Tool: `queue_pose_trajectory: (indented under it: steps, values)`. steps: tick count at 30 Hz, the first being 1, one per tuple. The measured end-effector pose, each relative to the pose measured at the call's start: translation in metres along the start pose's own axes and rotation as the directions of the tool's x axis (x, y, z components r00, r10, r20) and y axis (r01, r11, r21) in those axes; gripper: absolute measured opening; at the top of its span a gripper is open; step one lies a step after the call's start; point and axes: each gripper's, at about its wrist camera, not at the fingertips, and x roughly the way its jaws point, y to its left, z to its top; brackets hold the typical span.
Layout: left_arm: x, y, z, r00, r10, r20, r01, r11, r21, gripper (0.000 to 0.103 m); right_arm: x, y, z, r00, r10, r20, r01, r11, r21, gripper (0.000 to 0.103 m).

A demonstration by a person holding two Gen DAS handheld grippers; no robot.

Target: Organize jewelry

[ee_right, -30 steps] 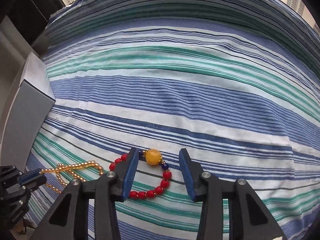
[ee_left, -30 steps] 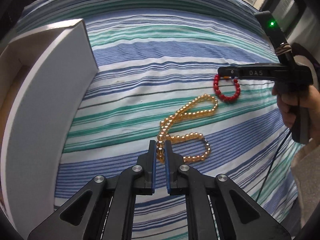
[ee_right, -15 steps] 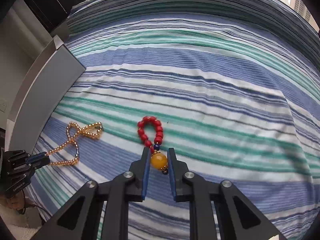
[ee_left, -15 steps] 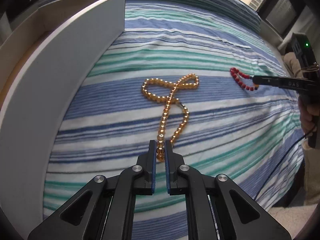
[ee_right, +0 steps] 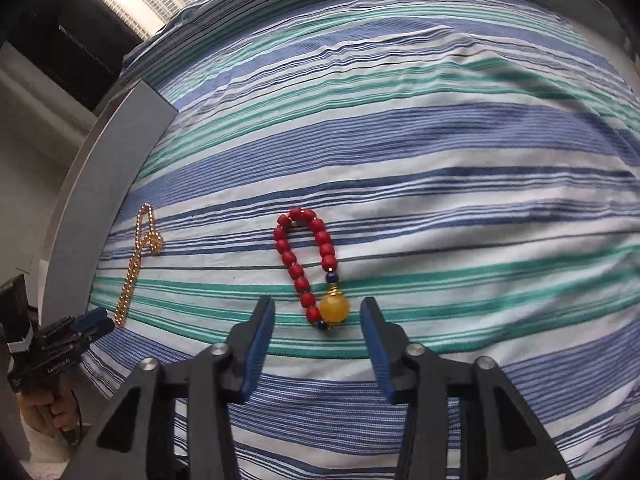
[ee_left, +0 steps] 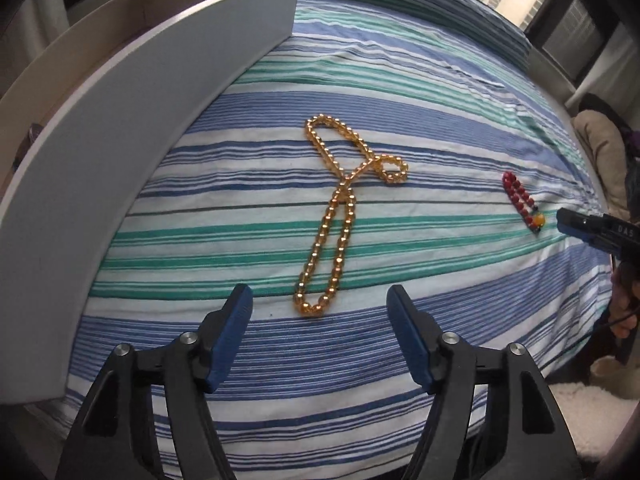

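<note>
The bed [ee_left: 400, 92], under a blue, green and white striped sheet, carries both pieces; a tall grey-white panel [ee_left: 132, 120] stands along its left edge, and whether that is a box wall or a tray side cannot be told, since its inside is mostly cut off.

The amber bead necklace [ee_left: 332, 224] lies near the panel, stretched into a long doubled run with a crossed loop at the far end. It looks light and limp: it would likely sag and swing from any single hold, and the round beads may slip between flat pads, so a pinch across both strands at the near bend seems best.

The red bead bracelet [ee_right: 306, 260] lies well apart toward the bed's right side, a narrow loop ending in a large amber bead [ee_right: 334, 309]. That bead looks like the firmest hold.

The left hand-held gripper [ee_left: 319, 304] gapes wide and empty just short of the necklace's near bend. The right hand-held gripper [ee_right: 317, 314] is likewise spread, holding nothing, its pads flanking the big bead without touching.
</note>
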Motion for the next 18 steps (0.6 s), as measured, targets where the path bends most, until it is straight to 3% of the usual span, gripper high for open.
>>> queue_pose_trajectory:
  steps: [2,7,15,18]
  values:
    - [-0.007,0.002,-0.002,1.0,-0.007,0.01,0.007,1.0,0.004,0.075,-0.011,-0.015,-0.002,1.0,0.006,0.018,-0.007,0.999,0.05,0.049]
    - [-0.005,-0.002,-0.001,1.0,0.015,0.011,-0.015,0.999,0.03,0.077,-0.029,-0.032,-0.002,0.994,-0.103,0.043,0.101,0.994,0.036,0.049]
    - [0.021,-0.016,0.004,0.999,0.023,-0.024,-0.021,0.996,0.091,0.083,-0.001,0.019,-0.008,0.987,-0.158,-0.008,0.151,0.954,-0.258,0.049]
    - [0.035,-0.018,0.006,0.997,0.064,-0.037,-0.059,0.993,0.105,0.083,0.016,0.018,-0.002,0.982,-0.191,-0.007,0.184,0.953,-0.241,0.049]
